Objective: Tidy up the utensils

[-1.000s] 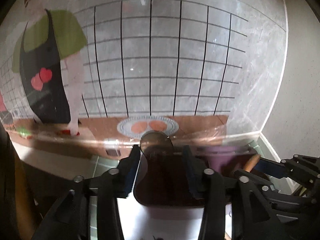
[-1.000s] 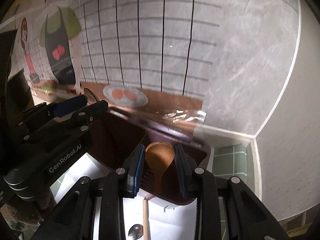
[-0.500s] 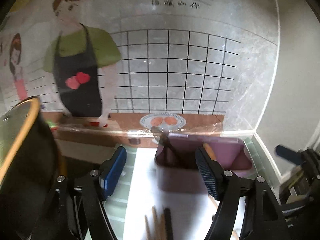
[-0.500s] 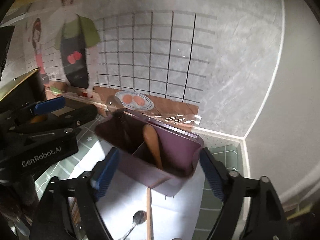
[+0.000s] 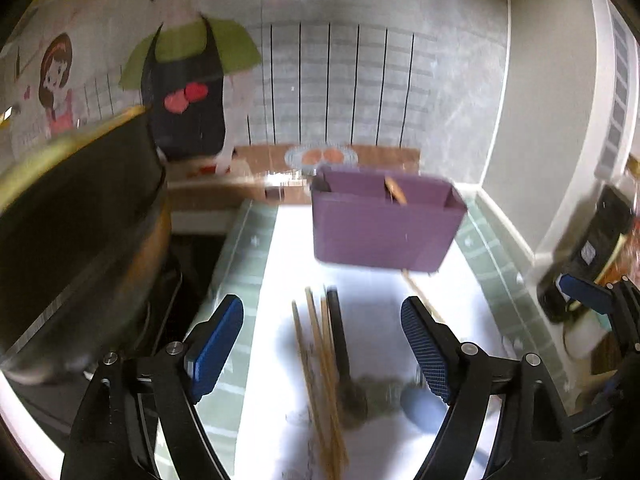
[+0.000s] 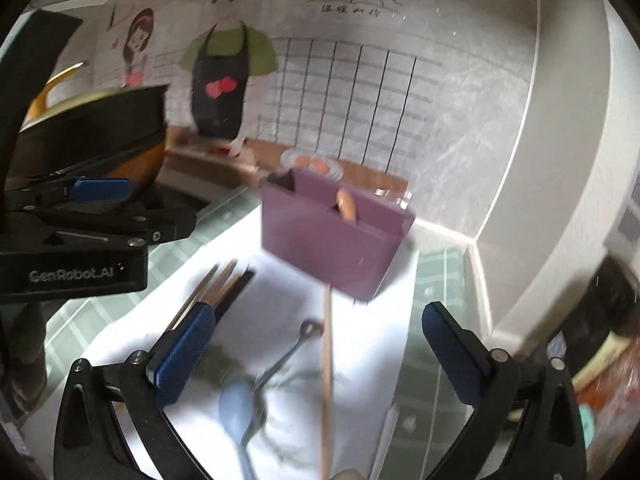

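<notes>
A kitchen counter corner: green checked mat (image 5: 244,256) with a white sheet (image 5: 280,264) laid over it, backed by a wall (image 6: 460,92) w/ a cartoon cook decal and a drawn tile grid. A dark pot (image 5: 76,216) sits at the left.

Vs a second ago, both grippers have pulled well back — then they were at the purple organizer box (image 5: 380,232), the right one closed around a wooden spoon (image 6: 346,205) inside it, the left one around a dark-handled utensil. Now the whole box shows, standing upright at the far end of the sheet, apart from both grippers.

Box contents: the wooden spoon pokes up at a middle divider; a dark handle shows in the left compartment, too blurred to name.

Left gripper (image 5: 322,344) — jaws wide and opening further, nothing between the pads; under it on the sheet lie wooden chopsticks (image 5: 316,356) and a black-handled utensil (image 5: 338,340). Right gripper (image 6: 320,356) — jaws spread very wide, opening, empty; below it a blue spoon (image 6: 238,404), a metal spoon (image 6: 298,344) and one long wooden stick (image 6: 327,360) lie loose on the sheet.
</notes>
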Motion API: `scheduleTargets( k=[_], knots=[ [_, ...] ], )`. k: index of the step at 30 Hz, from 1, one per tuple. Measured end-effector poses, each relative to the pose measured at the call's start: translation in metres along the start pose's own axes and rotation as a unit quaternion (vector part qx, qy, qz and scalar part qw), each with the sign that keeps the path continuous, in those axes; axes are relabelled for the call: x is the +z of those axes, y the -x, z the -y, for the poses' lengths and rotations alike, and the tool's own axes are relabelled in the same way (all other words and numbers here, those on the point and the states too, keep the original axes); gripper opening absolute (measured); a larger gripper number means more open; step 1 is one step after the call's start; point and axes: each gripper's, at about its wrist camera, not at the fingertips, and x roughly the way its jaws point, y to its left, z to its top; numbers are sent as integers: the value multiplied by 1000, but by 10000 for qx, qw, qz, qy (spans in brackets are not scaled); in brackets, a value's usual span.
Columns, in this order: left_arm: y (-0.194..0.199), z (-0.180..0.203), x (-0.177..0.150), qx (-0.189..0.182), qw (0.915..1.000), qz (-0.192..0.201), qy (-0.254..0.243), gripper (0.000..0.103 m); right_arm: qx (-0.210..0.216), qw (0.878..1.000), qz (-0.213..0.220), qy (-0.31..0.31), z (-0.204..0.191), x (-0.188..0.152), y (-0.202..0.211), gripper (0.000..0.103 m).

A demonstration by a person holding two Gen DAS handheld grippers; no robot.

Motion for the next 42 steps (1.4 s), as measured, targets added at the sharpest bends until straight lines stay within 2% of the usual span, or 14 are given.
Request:
scheduleTargets(
  k=[9,13,17,20,23,25,27,32,35,38,39,42],
  knots=[
    [-7,3,-53,42,9980,-631,-56,81,310,9985,-458,-8,-4,-53,14,101],
    [-11,0,-72,-119,9954,-943,83,81,493,9963,-710,-12,-8,-71,12,90],
    [-3,-12,-85,-395,9938,-1028,151,81,636,9941,-866,-125,-5,-78,7,80],
    [2,-24,-88,-513,9931,-1033,199,81,698,9931,-923,-173,-1,-78,5,74],
    [0,-37,-86,-501,9922,-1097,313,81,893,9905,-1032,-191,-2,-77,-3,63],
    [-4,-42,-84,-481,9916,-1138,388,81,1046,9878,-1133,-203,-7,-74,-12,49],
    [-6,-44,-83,-494,9913,-1143,423,81,1141,9855,-1240,-185,-16,-70,-24,43],
    [-5,-44,-83,-489,9915,-1136,401,81,1150,9842,-1326,245,-53,-57,-45,42],
    [-4,-48,-84,-483,9914,-1147,414,81,849,9849,-1366,644,-71,-57,-57,41],
    [-5,-51,-83,-557,9905,-1166,461,81,803,9837,-1463,672,-69,-59,-64,38],
    [-7,-51,-82,-632,9896,-1194,483,80,855,9826,-1531,605,-65,-60,-66,31],
    [-15,-42,-72,-983,9860,-1265,461,74,905,9823,-1580,444,-51,-64,-62,30]
  ],
)
